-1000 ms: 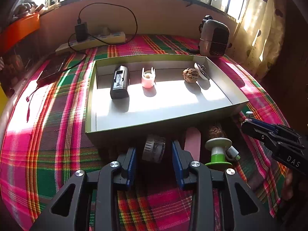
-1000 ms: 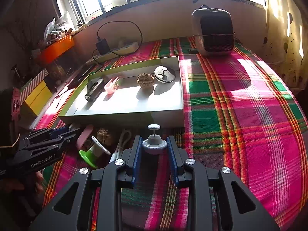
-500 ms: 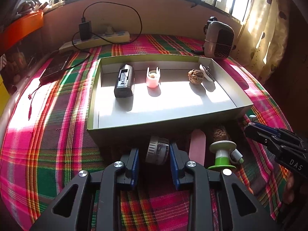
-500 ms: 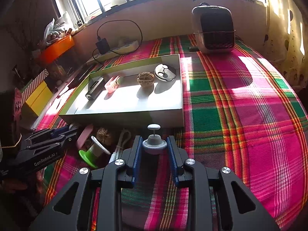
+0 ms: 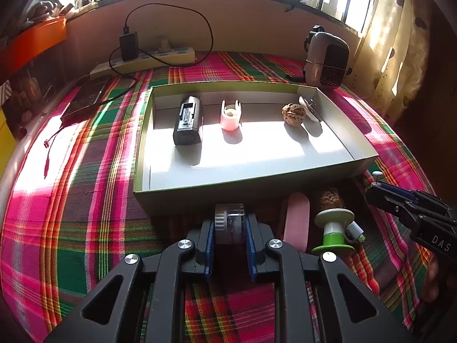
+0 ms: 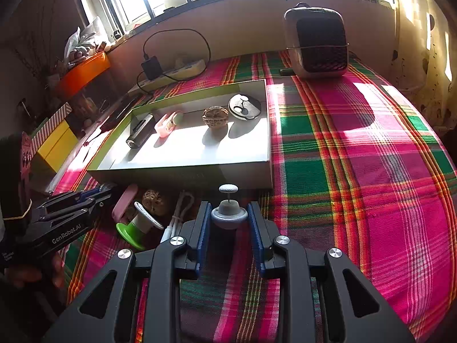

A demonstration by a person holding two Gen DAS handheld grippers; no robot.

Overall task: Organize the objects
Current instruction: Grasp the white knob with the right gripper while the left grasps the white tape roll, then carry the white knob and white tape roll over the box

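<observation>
Plaid cloth [image 5: 85, 200] covers the table beneath a shallow box [image 5: 200, 193]. My left tongs [image 5: 230, 230] pinch a small roll [image 5: 230, 220]; my right tongs [image 6: 229, 218] clamp a grey knob [image 6: 229, 214], both just before the box.

A shallow open cardboard box [image 5: 245, 184] is set on the plaid-clothed table [image 5: 85, 200] — in front of it are ranged a clear ribbed roll [image 5: 230, 218], a pink oblong case [image 5: 297, 220] and a green-based white spool [image 5: 334, 233].
</observation>
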